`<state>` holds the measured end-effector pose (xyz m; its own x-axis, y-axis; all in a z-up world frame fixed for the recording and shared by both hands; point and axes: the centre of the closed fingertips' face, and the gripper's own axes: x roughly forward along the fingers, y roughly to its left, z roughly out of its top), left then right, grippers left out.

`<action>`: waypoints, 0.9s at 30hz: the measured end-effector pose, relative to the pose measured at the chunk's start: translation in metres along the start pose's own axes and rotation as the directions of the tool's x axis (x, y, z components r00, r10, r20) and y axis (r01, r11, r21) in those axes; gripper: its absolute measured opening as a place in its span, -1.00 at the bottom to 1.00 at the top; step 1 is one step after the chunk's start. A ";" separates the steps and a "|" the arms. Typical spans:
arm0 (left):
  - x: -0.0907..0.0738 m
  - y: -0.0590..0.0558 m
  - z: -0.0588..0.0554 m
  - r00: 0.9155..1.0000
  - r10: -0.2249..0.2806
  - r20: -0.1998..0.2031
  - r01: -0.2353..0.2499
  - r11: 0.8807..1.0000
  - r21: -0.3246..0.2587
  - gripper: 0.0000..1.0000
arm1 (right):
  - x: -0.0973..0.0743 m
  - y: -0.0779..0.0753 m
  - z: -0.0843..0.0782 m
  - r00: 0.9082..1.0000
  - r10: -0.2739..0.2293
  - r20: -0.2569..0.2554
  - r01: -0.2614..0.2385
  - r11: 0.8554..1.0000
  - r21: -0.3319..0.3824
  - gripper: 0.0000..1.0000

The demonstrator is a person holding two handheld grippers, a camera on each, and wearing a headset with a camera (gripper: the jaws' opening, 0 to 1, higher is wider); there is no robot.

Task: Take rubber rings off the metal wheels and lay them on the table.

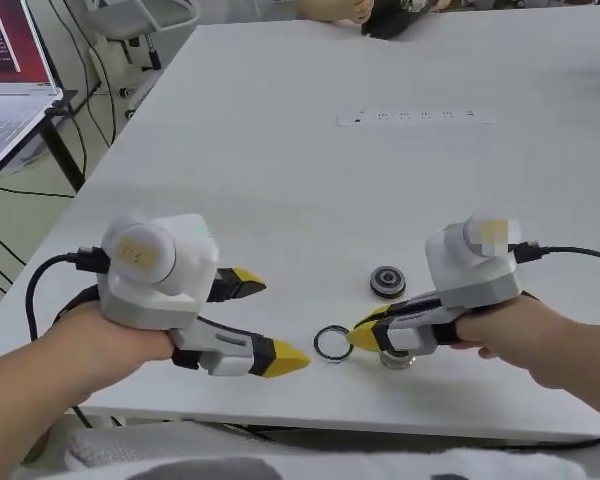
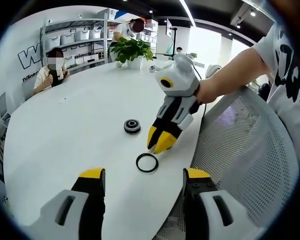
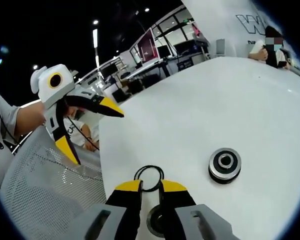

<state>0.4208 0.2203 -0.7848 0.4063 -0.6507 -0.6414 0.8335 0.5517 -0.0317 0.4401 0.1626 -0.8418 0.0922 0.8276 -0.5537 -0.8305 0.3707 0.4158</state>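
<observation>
A loose black rubber ring (image 1: 332, 343) lies flat on the white table (image 1: 280, 170) near the front edge. My right gripper (image 1: 360, 337) is shut, its yellow tips at the ring's right edge; whether it pinches the ring I cannot tell. Under its jaws sits a bare metal wheel (image 1: 398, 358). Farther back stands a second wheel (image 1: 388, 281), still wearing its black ring. My left gripper (image 1: 265, 320) is open, left of the loose ring, holding nothing. The left gripper view shows the ring (image 2: 147, 163), the ringed wheel (image 2: 132, 126) and the right gripper (image 2: 159, 145). In the right gripper view: ring (image 3: 149, 178), wheel (image 3: 225, 164).
A white power strip (image 1: 415, 117) lies on the far part of the table. A laptop (image 1: 10, 60) stands on a desk to the left. The table's front edge (image 1: 310, 425) runs just below the grippers. A mesh chair (image 2: 240, 150) stands by it.
</observation>
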 end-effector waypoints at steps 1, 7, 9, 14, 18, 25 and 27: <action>0.000 0.000 0.000 1.000 0.001 0.000 -0.001 1.000 -0.001 0.21 | 0.000 0.000 0.001 1.000 -0.001 0.003 0.001 1.000 -0.001 -0.78; -0.001 0.002 0.002 1.000 0.002 0.002 -0.002 1.000 0.003 0.20 | -0.005 0.001 0.004 1.000 -0.002 0.020 0.002 1.000 -0.003 -0.73; -0.001 0.002 0.003 1.000 0.002 0.003 -0.002 1.000 0.002 0.20 | -0.007 0.000 0.004 1.000 -0.004 0.022 0.004 1.000 -0.007 -0.71; 0.000 0.004 0.005 1.000 0.000 0.005 0.000 1.000 0.000 0.19 | -0.015 -0.001 0.008 0.999 -0.009 0.037 0.009 1.000 -0.007 -0.68; 0.001 0.006 0.008 1.000 -0.004 0.007 0.004 1.000 0.002 0.19 | -0.021 -0.003 0.010 0.999 -0.010 0.039 0.011 1.000 -0.012 -0.67; 0.008 0.006 0.019 1.000 -0.017 0.014 0.017 1.000 0.014 0.16 | -0.035 -0.014 0.012 0.998 -0.036 0.052 0.037 0.999 -0.013 -0.66; 0.010 0.005 0.022 1.000 -0.020 0.015 0.019 1.000 0.019 0.15 | -0.038 -0.017 0.012 0.997 -0.045 0.057 0.046 0.999 -0.016 -0.65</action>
<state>0.4374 0.2052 -0.7750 0.3954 -0.6694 -0.6290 0.8480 0.5291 -0.0299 0.4571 0.1300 -0.8185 0.1601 0.8329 -0.5298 -0.8339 0.4013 0.3788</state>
